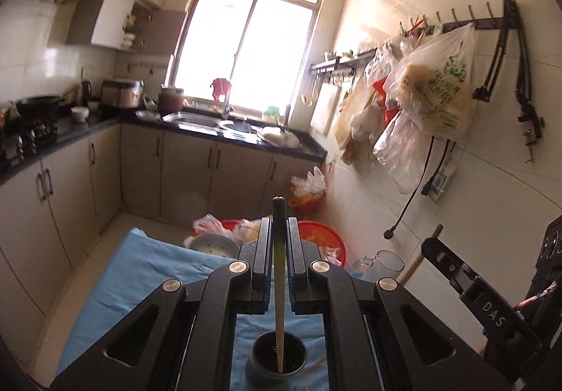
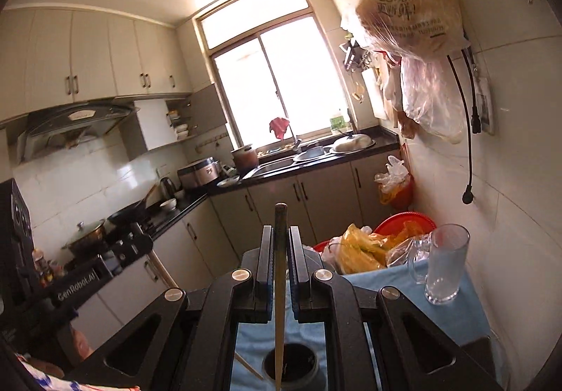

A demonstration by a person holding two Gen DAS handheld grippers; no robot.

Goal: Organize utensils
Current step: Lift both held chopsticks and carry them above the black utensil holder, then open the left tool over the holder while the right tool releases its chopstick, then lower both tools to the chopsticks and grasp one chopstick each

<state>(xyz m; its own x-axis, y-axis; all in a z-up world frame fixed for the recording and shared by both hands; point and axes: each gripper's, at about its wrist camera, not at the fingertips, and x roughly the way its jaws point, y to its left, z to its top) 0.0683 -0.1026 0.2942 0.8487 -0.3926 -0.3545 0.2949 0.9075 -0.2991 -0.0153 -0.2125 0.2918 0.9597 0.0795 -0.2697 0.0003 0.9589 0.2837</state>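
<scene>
My left gripper [image 1: 280,226] is shut on a pale chopstick [image 1: 279,285] with a dark top end. The stick stands upright between the fingers, and its lower end shows over the mouth of a dark round pot [image 1: 261,368] on the blue cloth [image 1: 147,271]. My right gripper [image 2: 281,233] is shut on a second chopstick [image 2: 279,303] in the same way, above the same dark pot [image 2: 302,368]. Another chopstick [image 2: 249,366] lies on the cloth left of the pot. Each gripper shows at the edge of the other's view.
A glass mug [image 2: 446,264] stands at the cloth-covered table's far right. Beyond the table edge are red basins [image 2: 404,220] full of plastic bags. Bags [image 1: 435,92] hang on the right wall. Kitchen counters [image 1: 228,131] with a sink line the far side.
</scene>
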